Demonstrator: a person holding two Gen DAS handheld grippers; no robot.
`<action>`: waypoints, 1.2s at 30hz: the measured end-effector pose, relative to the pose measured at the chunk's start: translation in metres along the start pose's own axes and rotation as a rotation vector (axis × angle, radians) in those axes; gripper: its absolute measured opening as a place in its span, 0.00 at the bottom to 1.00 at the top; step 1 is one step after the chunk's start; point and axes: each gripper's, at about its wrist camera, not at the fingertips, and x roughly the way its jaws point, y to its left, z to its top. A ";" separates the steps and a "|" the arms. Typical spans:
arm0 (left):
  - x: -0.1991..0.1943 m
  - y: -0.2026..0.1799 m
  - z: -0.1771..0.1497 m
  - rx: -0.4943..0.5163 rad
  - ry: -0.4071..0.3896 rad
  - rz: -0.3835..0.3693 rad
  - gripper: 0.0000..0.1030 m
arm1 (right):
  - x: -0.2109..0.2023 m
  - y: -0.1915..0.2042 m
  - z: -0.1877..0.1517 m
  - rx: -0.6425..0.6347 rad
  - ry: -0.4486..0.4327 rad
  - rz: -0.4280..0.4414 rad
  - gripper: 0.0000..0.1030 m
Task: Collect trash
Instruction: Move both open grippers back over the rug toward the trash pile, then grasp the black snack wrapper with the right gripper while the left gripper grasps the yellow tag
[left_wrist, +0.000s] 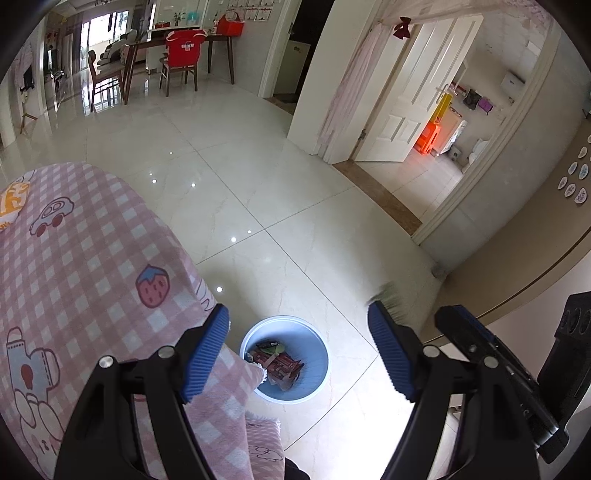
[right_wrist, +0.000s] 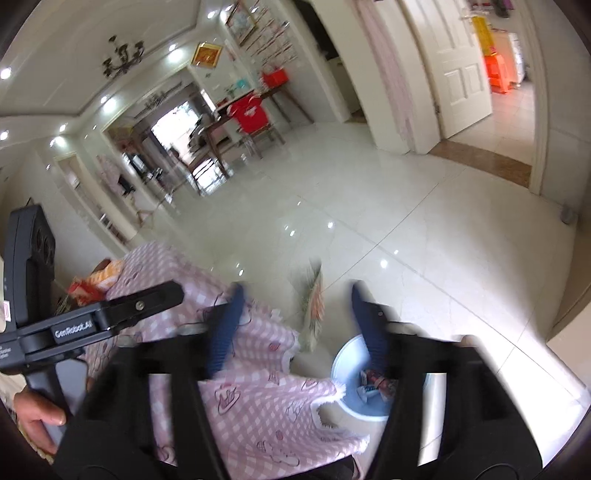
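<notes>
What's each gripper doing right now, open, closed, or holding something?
Left gripper: open, empty, above the blue bin.
Right gripper: open; a blurred wrapper sits between its fingers, apparently released.

bin (left_wrist: 317, 354): light blue | tablecloth (left_wrist: 81, 258): pink-white check, cartoon prints | fingers (left_wrist: 207, 354): blue ribbed

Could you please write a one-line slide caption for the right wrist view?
Open right gripper with a blurred wrapper between its fingers, above the blue trash bin beside the pink checked tablecloth.
</notes>
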 end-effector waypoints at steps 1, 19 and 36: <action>-0.001 0.002 0.000 -0.001 -0.002 0.003 0.75 | 0.000 0.001 0.000 -0.002 0.001 0.001 0.60; -0.071 0.084 -0.014 -0.051 -0.105 0.092 0.78 | -0.004 0.090 -0.004 -0.149 0.039 0.119 0.60; -0.171 0.304 -0.070 -0.334 -0.203 0.365 0.78 | 0.085 0.301 -0.059 -0.496 0.217 0.303 0.60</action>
